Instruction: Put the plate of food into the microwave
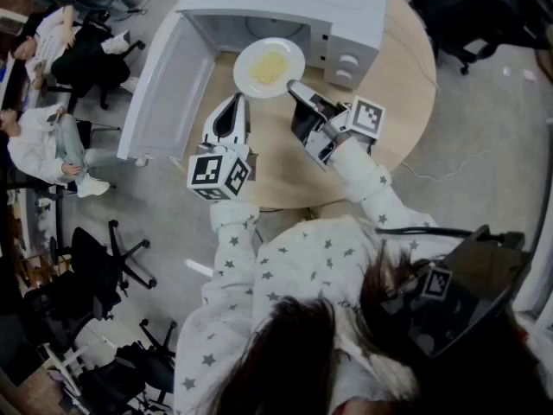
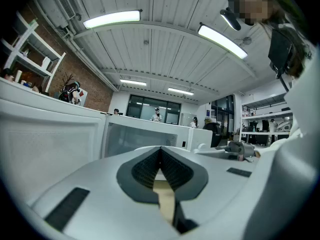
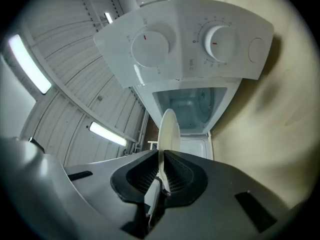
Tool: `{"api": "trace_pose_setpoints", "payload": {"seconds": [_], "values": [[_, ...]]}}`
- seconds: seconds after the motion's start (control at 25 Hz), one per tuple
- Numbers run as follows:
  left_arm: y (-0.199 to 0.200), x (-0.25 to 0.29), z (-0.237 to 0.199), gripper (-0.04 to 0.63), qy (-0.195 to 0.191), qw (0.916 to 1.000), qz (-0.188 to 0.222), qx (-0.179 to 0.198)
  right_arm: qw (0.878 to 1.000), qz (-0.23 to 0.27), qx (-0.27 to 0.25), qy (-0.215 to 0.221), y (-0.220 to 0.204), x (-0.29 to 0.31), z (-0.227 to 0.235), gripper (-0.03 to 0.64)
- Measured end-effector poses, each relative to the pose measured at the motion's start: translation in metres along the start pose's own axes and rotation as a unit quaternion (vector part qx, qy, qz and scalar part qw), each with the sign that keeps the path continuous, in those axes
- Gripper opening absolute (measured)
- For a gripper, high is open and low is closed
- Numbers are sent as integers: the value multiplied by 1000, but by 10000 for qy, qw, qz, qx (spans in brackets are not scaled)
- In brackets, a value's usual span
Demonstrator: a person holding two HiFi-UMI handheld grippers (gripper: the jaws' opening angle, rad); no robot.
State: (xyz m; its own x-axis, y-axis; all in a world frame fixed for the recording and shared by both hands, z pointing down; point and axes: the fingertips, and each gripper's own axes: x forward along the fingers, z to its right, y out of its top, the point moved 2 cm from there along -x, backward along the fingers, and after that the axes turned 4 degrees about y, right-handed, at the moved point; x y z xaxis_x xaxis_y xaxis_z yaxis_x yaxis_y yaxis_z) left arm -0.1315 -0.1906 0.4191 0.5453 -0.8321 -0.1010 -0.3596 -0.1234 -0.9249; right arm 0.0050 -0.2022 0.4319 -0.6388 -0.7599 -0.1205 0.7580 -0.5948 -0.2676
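Both arms, in white sleeves printed with stars, stretch forward side by side. The left gripper [image 1: 233,111] points ahead with its 2 jaws pressed together and nothing between them; its marker cube [image 1: 218,173] sits just above the left sleeve [image 1: 229,258]. The right gripper [image 1: 298,91] angles inward toward the left, a little farther forward, its 2 jaws clamped on the near rim of a plate [image 1: 269,66], which stands edge-on between them in the right gripper view.
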Motion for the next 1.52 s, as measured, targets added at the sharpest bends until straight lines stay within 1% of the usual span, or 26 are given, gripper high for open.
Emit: {"api": "trace_pose_setpoints", "payload": {"seconds": [0.16, 0.32, 0.44, 0.48, 0.52, 0.6, 0.64, 0.68, 0.8, 1.04, 1.16, 1.32, 1.52], "values": [[1, -1, 8, 2, -39, 10000, -11, 19, 9998, 42, -89, -171, -1, -9, 2, 20], [3, 6, 8, 2, -141, 9999, -25, 14, 9989, 346, -131, -284, 5, -9, 3, 20], [-5, 18, 31, 2, -238, 9996, -136, 5, 9978, 546, -52, -360, 19, -29, 5, 20], [-5, 16, 40, 2, -150, 9995, -243, 104, 9980, 531, 114, -309, 19, -34, 5, 20], [1, 8, 45, 2, 41, 9987, -421, 291, 9978, 468, 424, -192, 11, -34, 5, 20], [19, -15, 49, 2, 509, 9921, -866, 748, 9926, 307, 1173, 80, -15, -25, 2, 20], [25, -17, 51, 2, 625, 9889, -1021, 879, 9898, 287, 1391, 134, -18, -22, 1, 20], [28, -12, 53, 2, 633, 9875, -1107, 922, 9885, 324, 1471, 129, -14, -19, 1, 20], [24, 4, 53, 2, 393, 9880, -1205, 882, 9883, 578, 1409, 35, 0, -14, 6, 20], [4, 3, 57, 2, -39, 9870, -1359, 852, 9839, 1160, 1349, -151, -1, -28, 22, 20], [-3, 8, 54, 2, -87, 9872, -1383, 788, 9823, 1322, 1296, -279, 2, -30, 31, 20], [-17, 10, 50, 2, -62, 9872, -1437, 687, 9798, 1360, 1402, -419, -3, -32, 49, 20], [-18, 18, 53, 2, -110, 9868, -1491, 623, 9771, 1400, 1487, -599, -1, -34, 53, 20]]}}
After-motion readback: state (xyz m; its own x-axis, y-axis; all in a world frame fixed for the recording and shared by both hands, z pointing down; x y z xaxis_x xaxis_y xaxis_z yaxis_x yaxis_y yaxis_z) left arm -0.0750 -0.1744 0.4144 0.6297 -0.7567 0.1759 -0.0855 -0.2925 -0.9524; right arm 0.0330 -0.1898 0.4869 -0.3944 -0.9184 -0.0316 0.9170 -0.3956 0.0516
